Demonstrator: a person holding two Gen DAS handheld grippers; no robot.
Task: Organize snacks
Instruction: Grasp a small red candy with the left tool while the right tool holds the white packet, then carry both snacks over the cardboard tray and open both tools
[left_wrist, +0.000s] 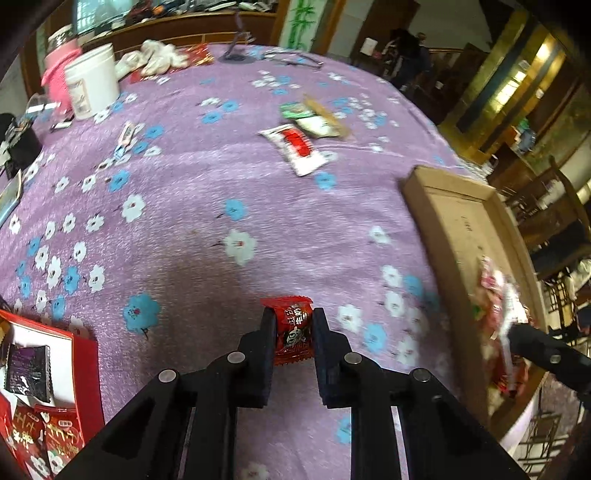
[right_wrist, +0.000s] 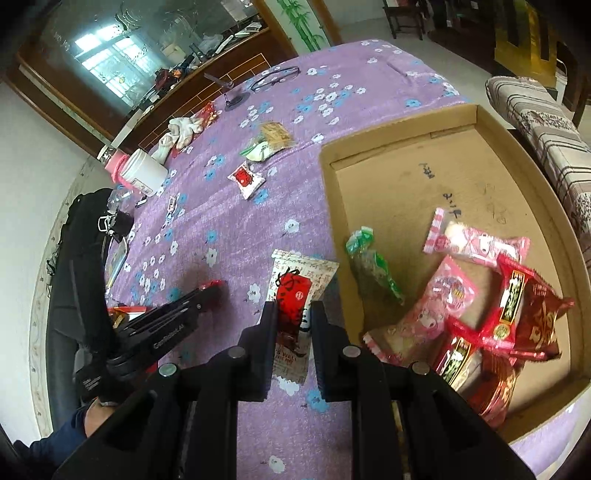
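My left gripper (left_wrist: 293, 321) is shut on a small red snack packet (left_wrist: 293, 334), held above the purple flowered tablecloth (left_wrist: 184, 206). My right gripper (right_wrist: 293, 314) is shut on a white snack packet with a red label (right_wrist: 295, 295), just left of the cardboard tray (right_wrist: 406, 184). The tray holds several pink, red and green snack packs (right_wrist: 476, 295). It also shows in the left wrist view (left_wrist: 461, 221) at the right. A white-and-red packet (left_wrist: 295, 147) and a green-and-tan pile (left_wrist: 314, 118) lie further out on the cloth.
A red box (left_wrist: 85, 369) with several packets sits at the near left. A white jar (left_wrist: 92, 81), a pink-capped bottle (left_wrist: 59, 66), white cloths (left_wrist: 155, 59) and glasses (right_wrist: 275, 77) stand at the far side. A chair (right_wrist: 543, 129) is beyond the tray.
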